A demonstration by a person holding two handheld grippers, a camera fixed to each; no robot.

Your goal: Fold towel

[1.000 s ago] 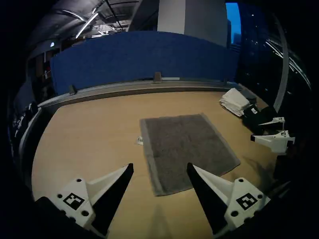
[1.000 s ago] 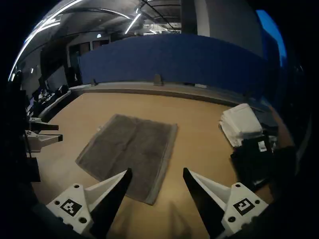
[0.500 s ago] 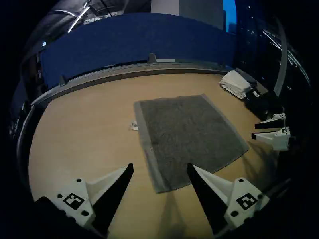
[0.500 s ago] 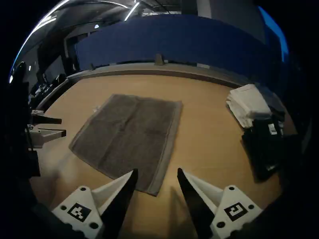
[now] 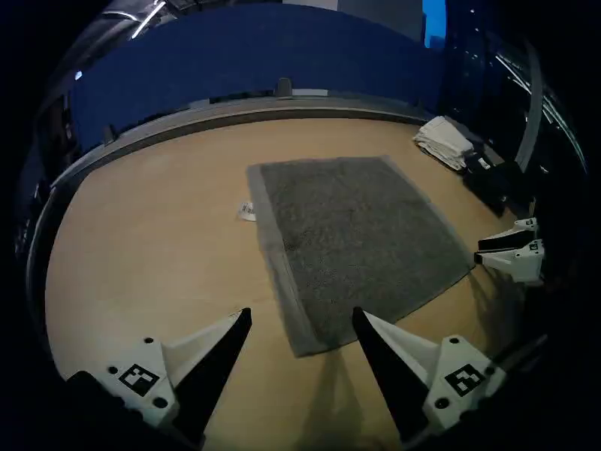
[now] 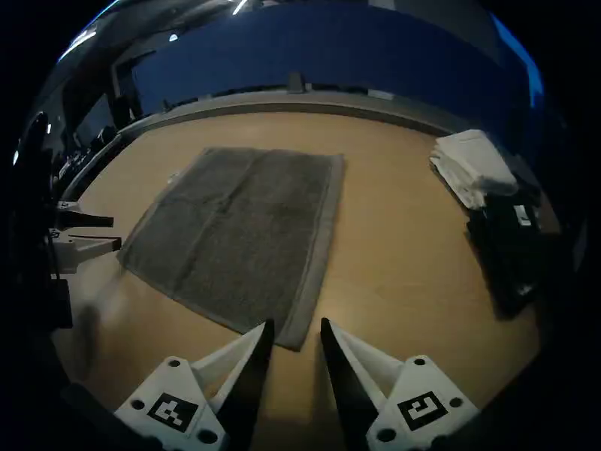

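A grey towel [image 5: 353, 233] lies flat and spread open on the wooden table [image 5: 150, 225]. In the left gripper view, my left gripper [image 5: 300, 319] is open, and the towel's near corner lies just ahead between its fingers. My right gripper [image 5: 511, 252] shows at the far right of that view, by the towel's other near corner. In the right gripper view the towel [image 6: 240, 225] reaches down to my right gripper [image 6: 294, 325]. Its jaws are narrowed but still apart, with the towel corner in the gap. My left gripper [image 6: 98, 231] hovers at the towel's left corner, fingers apart.
A stack of folded white towels [image 5: 443, 141] [image 6: 473, 161] sits at the table's far right, with black items [image 6: 511, 240] beside it. A small white tag [image 5: 246, 210] lies at the towel's left edge. A blue partition [image 5: 248, 68] runs along the table's back.
Both grippers have moved forward and lower toward the towel's near corners. The right gripper's jaws have narrowed a good deal; the left gripper's stay wide.
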